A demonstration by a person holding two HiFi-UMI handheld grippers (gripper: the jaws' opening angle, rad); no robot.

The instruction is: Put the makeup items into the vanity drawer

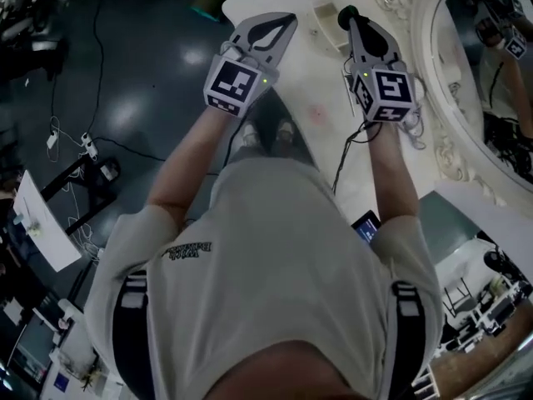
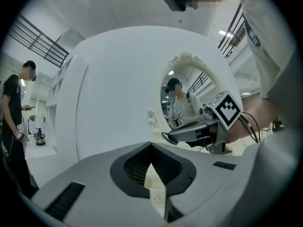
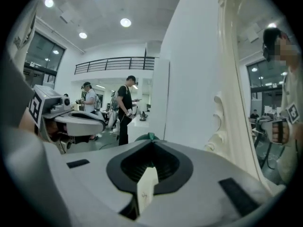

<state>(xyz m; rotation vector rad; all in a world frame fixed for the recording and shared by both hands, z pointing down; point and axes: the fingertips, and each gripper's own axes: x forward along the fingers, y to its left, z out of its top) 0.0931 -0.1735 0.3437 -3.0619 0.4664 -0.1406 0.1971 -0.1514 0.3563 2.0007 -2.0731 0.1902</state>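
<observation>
Nearest the head camera are the person's pale T-shirt and both forearms, stretched forward side by side. Left gripper (image 1: 287, 19): its own view shows the jaw tips met around an empty teardrop gap, nothing held. Right gripper (image 1: 346, 12): likewise closed tip to tip and empty in its own view. Both long axes run up the head view, roughly parallel, towards the far end of the white vanity top (image 1: 312, 132). That top lies diagonally, its long axis following the ornate mirror (image 1: 491, 82) on the right. A small cream object (image 1: 327, 19) rests on the top between the two tips; whether it is makeup cannot be told. The drawer cannot be made out in any view. Only the head view shows the tabletop. Only the gripper views show the room beyond: the left one a bystander (image 2: 16, 108), the right one bystanders (image 3: 125, 105) and a teal object (image 3: 149, 137) just past its tip.
</observation>
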